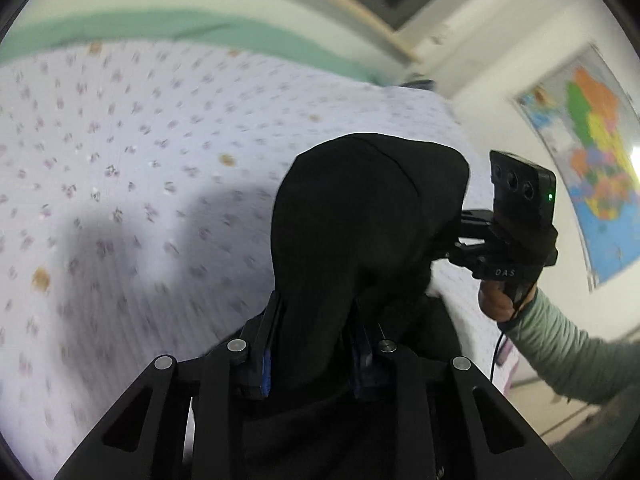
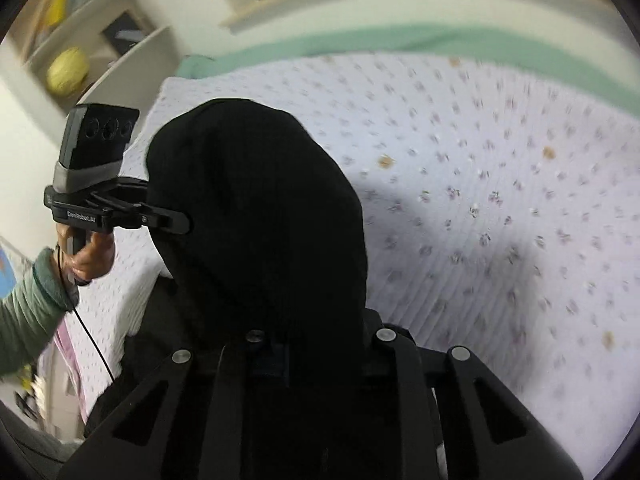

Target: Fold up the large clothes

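Note:
A black garment [image 1: 360,220] hangs bunched above the bed and is held up by both grippers. In the left wrist view my left gripper [image 1: 316,344] is shut on a fold of it, the cloth pinched between the blue-padded fingers [image 1: 266,360]. My right gripper [image 1: 452,240] bites into the garment's right side, carried by a hand [image 1: 496,300] in a grey-green sleeve. In the right wrist view the black garment [image 2: 260,200] drapes over my right gripper [image 2: 312,344] and hides its fingertips. My left gripper [image 2: 176,220] clamps the cloth at the left.
A bed with a white floral sheet [image 1: 120,160] [image 2: 480,200] lies below, and a green strip [image 1: 200,28] runs along its far side. A coloured map [image 1: 592,160] hangs on the wall to the right. White shelves [image 2: 132,60] holding a yellow ball [image 2: 66,70] stand to the left.

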### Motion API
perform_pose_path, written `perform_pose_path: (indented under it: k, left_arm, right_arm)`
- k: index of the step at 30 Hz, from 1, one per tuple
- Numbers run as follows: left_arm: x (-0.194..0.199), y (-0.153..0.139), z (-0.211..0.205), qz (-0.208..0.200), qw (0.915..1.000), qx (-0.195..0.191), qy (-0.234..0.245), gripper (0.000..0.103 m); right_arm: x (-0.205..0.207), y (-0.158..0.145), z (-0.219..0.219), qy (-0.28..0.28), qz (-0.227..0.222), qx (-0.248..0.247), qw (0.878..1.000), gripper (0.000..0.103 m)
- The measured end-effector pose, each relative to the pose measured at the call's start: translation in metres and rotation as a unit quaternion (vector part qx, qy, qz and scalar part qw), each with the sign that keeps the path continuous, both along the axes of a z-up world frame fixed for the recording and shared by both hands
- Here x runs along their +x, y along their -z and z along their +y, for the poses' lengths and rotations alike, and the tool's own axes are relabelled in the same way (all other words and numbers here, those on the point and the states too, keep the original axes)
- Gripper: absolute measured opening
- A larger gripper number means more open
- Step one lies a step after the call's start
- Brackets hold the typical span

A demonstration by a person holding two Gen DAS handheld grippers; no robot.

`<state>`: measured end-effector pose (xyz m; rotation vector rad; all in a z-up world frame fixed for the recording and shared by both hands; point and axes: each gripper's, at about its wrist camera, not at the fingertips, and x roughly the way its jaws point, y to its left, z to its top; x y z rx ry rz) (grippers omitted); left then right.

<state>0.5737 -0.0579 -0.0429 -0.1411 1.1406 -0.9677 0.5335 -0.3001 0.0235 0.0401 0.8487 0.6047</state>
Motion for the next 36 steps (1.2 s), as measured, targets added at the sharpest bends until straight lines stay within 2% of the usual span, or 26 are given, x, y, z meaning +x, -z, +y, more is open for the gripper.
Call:
perform_pose_path:
  k: [4, 7, 10, 12, 15, 18, 21, 22, 24, 25, 28, 29, 31, 32, 33, 35, 36]
  left_arm:
    - [-0.077, -0.031, 0.011, -0.025, 0.9996, 0.011, 0.004, 0.028]
    - [-0.137, -0.042, 0.015, -0.042, 0.9988, 0.026, 0.006, 0.028]
    - [-0.192, -0.037, 0.022, -0.041, 0.9979, 0.050, -0.001, 0.028]
    - [-0.219, -0.025, 0.020, -0.045, 0.9960, 0.078, -0.006, 0.028]
    - [-0.257, 0.011, 0.020, -0.026, 0.9937, 0.107, -0.016, 0.029]
    - [-0.285, 0.053, 0.017, -0.015, 0.9880, 0.146, -0.048, 0.029]
    - [-0.309, 0.067, 0.025, -0.020, 0.9820, 0.172, -0.075, 0.029]
    - [-0.315, 0.063, 0.030, -0.019, 0.9819, 0.171, -0.080, 0.031]
    - [-0.328, 0.051, 0.043, -0.013, 0.9829, 0.162, -0.087, 0.042]
    - [-0.336, 0.041, 0.052, -0.008, 0.9842, 0.153, -0.088, 0.043]
    - [-0.344, 0.010, 0.066, -0.019, 0.9875, 0.127, -0.091, 0.043]
    - [-0.343, -0.002, 0.068, -0.027, 0.9888, 0.112, -0.095, 0.043]
    - [-0.336, -0.027, 0.069, -0.040, 0.9919, 0.067, -0.100, 0.043]
    - [-0.328, -0.037, 0.068, -0.042, 0.9932, 0.039, -0.101, 0.044]
    - [-0.319, -0.043, 0.065, -0.039, 0.9935, 0.017, -0.106, 0.044]
    - [-0.302, -0.049, 0.053, -0.016, 0.9929, -0.029, -0.115, 0.045]
    - [-0.293, -0.044, 0.048, -0.001, 0.9931, -0.043, -0.109, 0.045]
  right_arm:
    - [-0.085, -0.025, 0.019, 0.007, -0.038, -0.030, 0.999, 0.024]
    - [-0.143, -0.027, 0.031, 0.015, -0.049, -0.055, 0.997, 0.024]
    - [-0.195, -0.008, 0.038, 0.022, -0.052, -0.082, 0.995, 0.024]
    - [-0.221, 0.014, 0.040, 0.022, -0.037, -0.093, 0.995, 0.025]
    - [-0.250, 0.063, 0.046, 0.025, -0.009, -0.135, 0.991, 0.028]
    - [-0.270, 0.102, 0.047, 0.034, 0.025, -0.149, 0.988, 0.030]
    - [-0.290, 0.122, 0.038, 0.044, 0.062, -0.149, 0.986, 0.031]
    - [-0.297, 0.124, 0.034, 0.049, 0.070, -0.146, 0.986, 0.031]
    - [-0.314, 0.120, 0.020, 0.063, 0.083, -0.133, 0.986, 0.031]
    - [-0.322, 0.115, 0.013, 0.069, 0.086, -0.123, 0.986, 0.031]
    - [-0.328, 0.077, -0.006, 0.086, 0.068, -0.074, 0.991, 0.032]
    - [-0.331, 0.061, -0.007, 0.088, 0.055, -0.055, 0.993, 0.035]
    - [-0.319, 0.024, 0.004, 0.089, 0.019, -0.012, 0.996, 0.058]
    - [-0.311, 0.010, 0.009, 0.093, 0.002, 0.008, 0.996, 0.075]
    - [-0.301, 0.003, 0.013, 0.096, -0.005, 0.022, 0.995, 0.082]
    - [-0.279, 0.003, 0.037, 0.092, -0.002, 0.047, 0.995, 0.082]
    - [-0.273, 0.009, 0.045, 0.097, 0.003, 0.041, 0.994, 0.082]
